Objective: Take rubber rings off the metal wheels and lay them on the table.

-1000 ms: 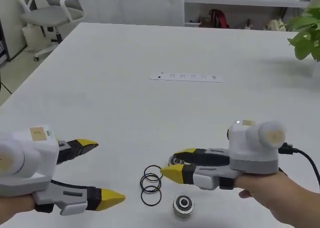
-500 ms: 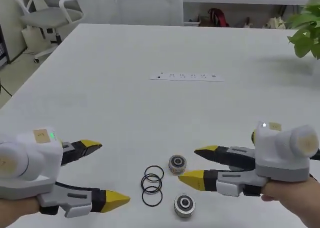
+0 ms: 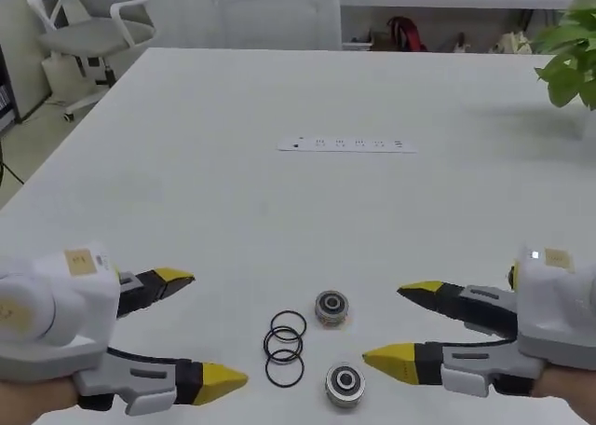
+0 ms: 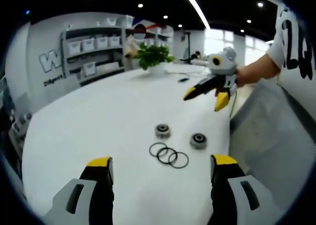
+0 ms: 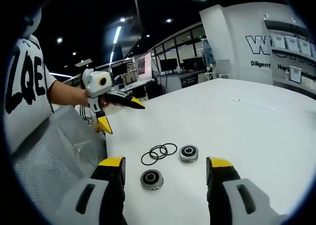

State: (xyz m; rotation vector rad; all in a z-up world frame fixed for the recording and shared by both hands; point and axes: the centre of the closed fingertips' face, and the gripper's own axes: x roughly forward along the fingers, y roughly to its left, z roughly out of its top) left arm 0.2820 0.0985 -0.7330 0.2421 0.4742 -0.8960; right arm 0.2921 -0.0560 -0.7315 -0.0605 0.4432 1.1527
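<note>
Reading left gripper and right gripper as jaws spread wide, nothing held. Agree?

Agree. Three rubber rings lie overlapped on the table. One metal wheel sits just right of the rings, the second wheel right of them and closer to the near edge. Left gripper is left of the rings, right gripper further right, past both wheels.

Risk?

Can't tell if either wheel carries a ring. Wheels look free to roll, so a one-sided pinch likely skates one into the rings or off the edge.
</note>
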